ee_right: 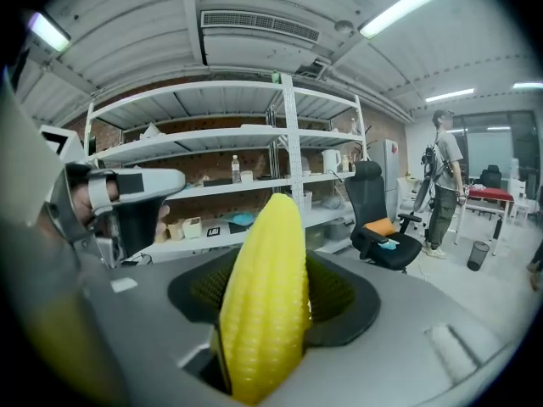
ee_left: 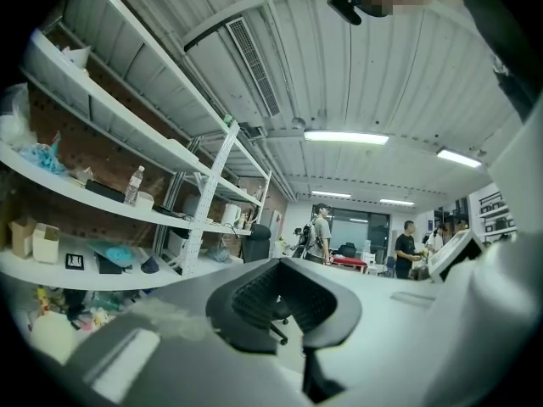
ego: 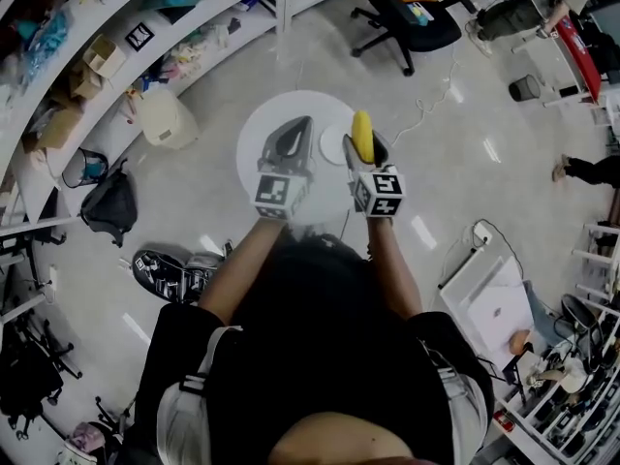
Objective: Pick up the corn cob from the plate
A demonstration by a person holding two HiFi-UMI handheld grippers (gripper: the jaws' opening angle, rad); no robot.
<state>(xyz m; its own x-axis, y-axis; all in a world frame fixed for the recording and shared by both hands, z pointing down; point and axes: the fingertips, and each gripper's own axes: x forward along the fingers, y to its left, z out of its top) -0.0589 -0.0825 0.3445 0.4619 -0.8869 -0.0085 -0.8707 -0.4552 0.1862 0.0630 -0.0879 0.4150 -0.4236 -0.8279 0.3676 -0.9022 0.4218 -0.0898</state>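
Corn cob (ego: 361, 132), yellow and ridged with rows of kernels, is clamped between the two black ribbed jaws of the right gripper (ego: 364, 153). Its thick end sits down between the pads and its tapered tip points away from the person. In the right gripper view it is surrounded by open room, touching no surface.

Pale grey polished floor (ego: 484, 114) fills most of the head view. Long white metal shelving (ego: 184, 13) curves along the upper left, stacked with boxes, bags and bottles. A round white table (ego: 254, 129) stands directly in front of the person, and both grippers are held over it. Beyond it sits a black swivel office chair (ego: 412, 17) with an orange cushion.

The left gripper (ego: 302, 124), grey with a marker cube at its rear, hovers just left of the right one and points level. Its jaws stand apart with nothing between them, and the room shows through the gap.

A small round white plate (ego: 334, 146) lies on the table between the two grippers. From above, the cob overlaps the plate's right edge.
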